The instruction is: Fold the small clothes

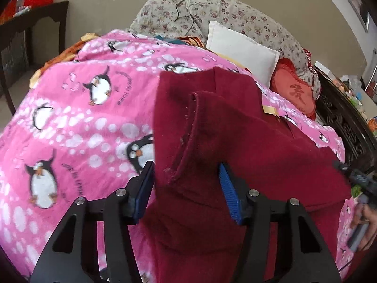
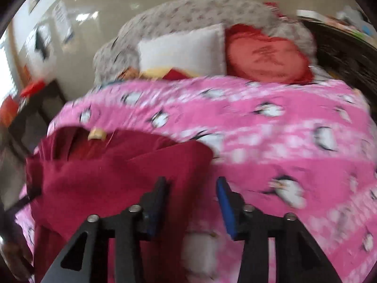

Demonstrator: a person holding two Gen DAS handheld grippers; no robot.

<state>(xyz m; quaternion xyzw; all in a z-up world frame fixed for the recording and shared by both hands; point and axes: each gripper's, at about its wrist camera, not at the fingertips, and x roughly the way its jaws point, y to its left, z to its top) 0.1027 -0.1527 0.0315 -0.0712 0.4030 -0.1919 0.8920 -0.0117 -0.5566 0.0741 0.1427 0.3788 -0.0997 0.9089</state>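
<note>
A maroon fleece garment (image 1: pixel 235 129) lies on a pink penguin blanket (image 1: pixel 70 118), with a beige label (image 1: pixel 269 109) at its far edge. My left gripper (image 1: pixel 185 167) is shut on a thick raised fold of it, and cloth fills the gap between the blue pads. In the blurred right wrist view the garment (image 2: pixel 113 165) spreads to the left over the blanket (image 2: pixel 282 141). My right gripper (image 2: pixel 191 180) stands open. The garment's edge lies by its left finger (image 2: pixel 157 200), while pink blanket shows beside the right pad (image 2: pixel 225 202).
At the bed's far end sit a white pillow (image 1: pixel 240 49), a red heart cushion (image 1: pixel 294 92) and floral pillows (image 1: pixel 165 16). A dark wooden table (image 1: pixel 30 23) stands at the left. A carved dark bed frame (image 1: pixel 348 127) runs along the right. A hand (image 1: pixel 367 219) shows at the right edge.
</note>
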